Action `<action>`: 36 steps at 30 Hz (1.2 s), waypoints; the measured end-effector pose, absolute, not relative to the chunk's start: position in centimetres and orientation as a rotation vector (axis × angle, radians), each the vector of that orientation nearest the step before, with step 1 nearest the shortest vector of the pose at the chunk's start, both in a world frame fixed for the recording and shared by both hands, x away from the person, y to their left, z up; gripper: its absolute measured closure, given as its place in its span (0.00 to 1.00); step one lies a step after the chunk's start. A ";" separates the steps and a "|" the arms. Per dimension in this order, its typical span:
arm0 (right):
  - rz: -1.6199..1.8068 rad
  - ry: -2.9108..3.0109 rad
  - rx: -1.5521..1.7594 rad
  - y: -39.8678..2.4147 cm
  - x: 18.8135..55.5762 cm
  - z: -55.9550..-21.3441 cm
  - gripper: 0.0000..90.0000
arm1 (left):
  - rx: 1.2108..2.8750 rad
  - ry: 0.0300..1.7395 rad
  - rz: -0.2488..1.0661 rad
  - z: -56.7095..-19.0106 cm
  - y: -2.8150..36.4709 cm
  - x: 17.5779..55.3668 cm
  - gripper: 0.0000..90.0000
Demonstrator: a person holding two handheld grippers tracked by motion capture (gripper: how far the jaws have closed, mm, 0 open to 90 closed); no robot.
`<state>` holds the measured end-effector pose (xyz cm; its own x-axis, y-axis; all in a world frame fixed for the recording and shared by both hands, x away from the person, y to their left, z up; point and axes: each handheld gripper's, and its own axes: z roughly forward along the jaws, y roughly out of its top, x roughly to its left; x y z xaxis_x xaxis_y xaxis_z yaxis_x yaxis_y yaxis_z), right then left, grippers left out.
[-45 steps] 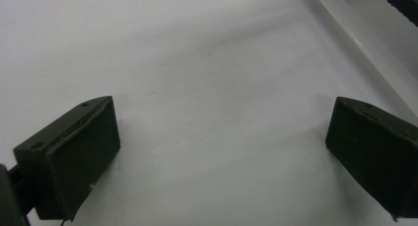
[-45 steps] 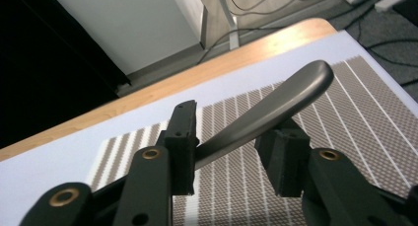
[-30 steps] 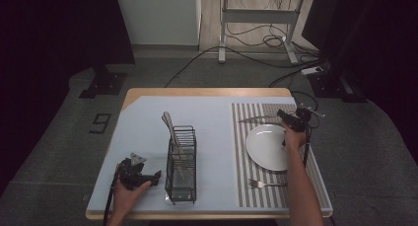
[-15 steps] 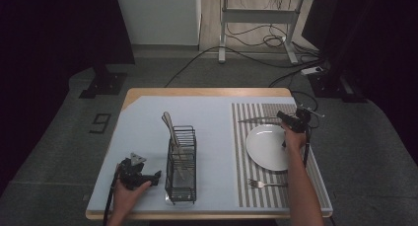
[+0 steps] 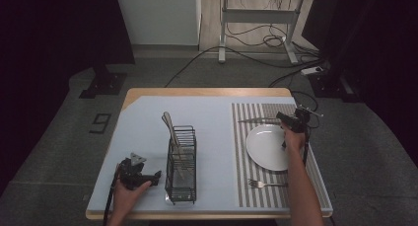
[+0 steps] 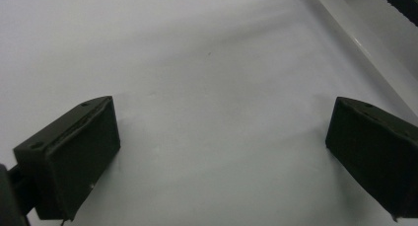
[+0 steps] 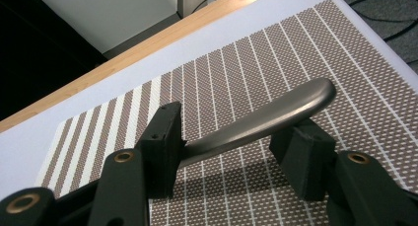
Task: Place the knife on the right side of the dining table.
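1. Left hand-held gripper (image 5: 156, 175), nearest, by the front edge of the pale blue surface (image 5: 212, 117). Jaws spread wide in the left gripper view (image 6: 222, 152), nothing between them, only bare surface beneath. Idle.

2. Black wire cutlery rack (image 5: 181, 162), upright, just beside item 1. Pale-handled utensils (image 5: 170, 127) leaning out of its top.

3. Silver metal fork (image 5: 266, 184), flat on the brown-and-white striped placemat (image 5: 246, 162), on the near side of item 4.

4. Round white plate (image 5: 266, 147), centred on the placemat, bare.

5. Right hand-held gripper (image 5: 280, 116), beyond the plate's far rim. Jaws just now opening and part-way apart in the right gripper view (image 7: 231, 147).

6. Long grey metal utensil (image 5: 254, 120), probably a knife, lying flat on the placemat beyond the plate. Curved handle (image 7: 276, 120) between the jaws of item 5, no longer clamped. Contact with the pads too close to rule out.

Reading: utensil set down and let go, placement step judged as good as done. Next in line, judged: backing item 5 off without dragging the handle askew.
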<state>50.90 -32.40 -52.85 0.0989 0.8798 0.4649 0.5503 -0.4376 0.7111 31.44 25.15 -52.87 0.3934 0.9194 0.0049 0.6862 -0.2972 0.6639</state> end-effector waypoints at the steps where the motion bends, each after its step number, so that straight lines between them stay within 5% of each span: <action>1: 1.271 1.404 2.027 -32.4 50.9 -52.8 0.51 | 2.078 1.368 0.525 -52.9 25.2 31.4 0.00; 17: 1.221 1.426 2.046 -32.1 51.0 -52.8 0.42 | 2.078 1.368 0.525 -52.9 25.2 31.4 0.00; 36: 1.182 1.563 1.949 -31.0 52.7 -50.9 0.44 | 2.079 1.367 0.525 -52.9 25.2 31.4 0.00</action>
